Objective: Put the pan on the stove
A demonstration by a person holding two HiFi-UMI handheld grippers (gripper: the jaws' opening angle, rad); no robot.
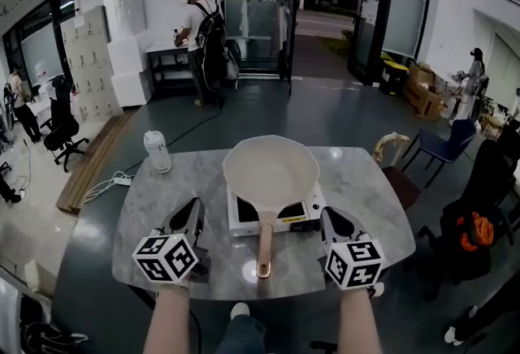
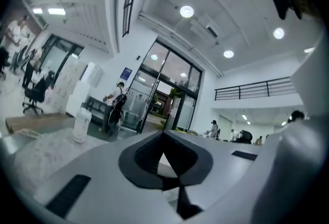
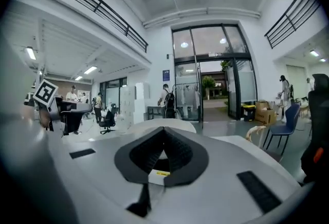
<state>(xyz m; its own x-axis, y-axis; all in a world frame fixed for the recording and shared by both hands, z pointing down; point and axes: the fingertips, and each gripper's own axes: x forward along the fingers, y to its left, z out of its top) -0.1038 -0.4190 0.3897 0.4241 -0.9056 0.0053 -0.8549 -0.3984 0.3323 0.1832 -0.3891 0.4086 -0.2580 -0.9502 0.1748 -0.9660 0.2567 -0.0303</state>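
A cream frying pan sits on a small white single-burner stove in the middle of the marble table. Its wooden handle points toward me, between my two grippers. My left gripper is just left of the stove, level and shut, with nothing between its jaws. My right gripper is just right of the stove and is also shut and empty. Behind its jaws in the right gripper view is the stove's yellow label, with the pan's rim beyond.
A white bottle stands at the table's far left. A wooden chair and a blue chair stand to the right of the table. A person with a backpack stands far back by a rack.
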